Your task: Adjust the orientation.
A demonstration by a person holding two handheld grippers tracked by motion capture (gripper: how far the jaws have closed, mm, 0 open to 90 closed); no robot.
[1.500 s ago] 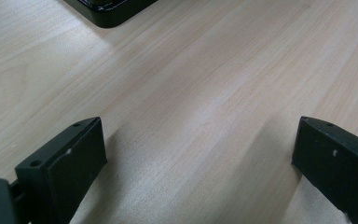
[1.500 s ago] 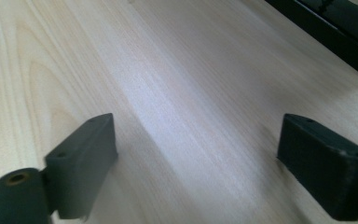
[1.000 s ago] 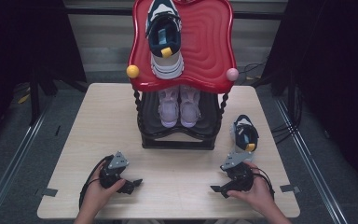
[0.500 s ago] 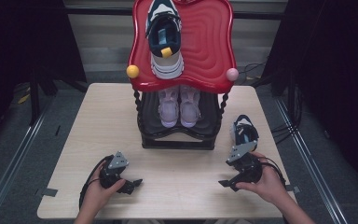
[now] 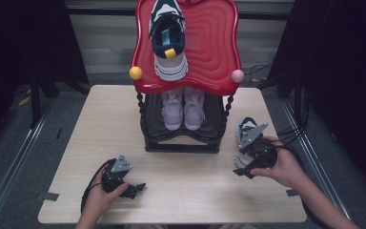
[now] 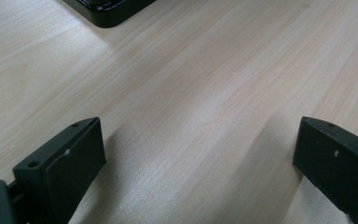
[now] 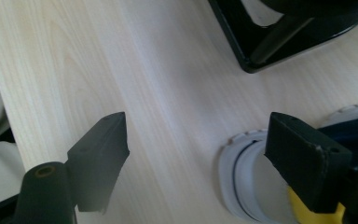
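The left gripper [image 5: 134,187] rests near, jaws spread over bare surface [image 5: 190,191]. The right gripper [image 5: 241,169] has moved right to the loose shoe [image 7: 261,186], jaws spread, ready to grab. Farther back, the rack [image 5: 219,47] holds three shoes: four altogether.

Not seeing any readable text, brand, label or number anywhere here. The sneakers, the red shelf rack and the grippers aren't showing any lettering I can make out.
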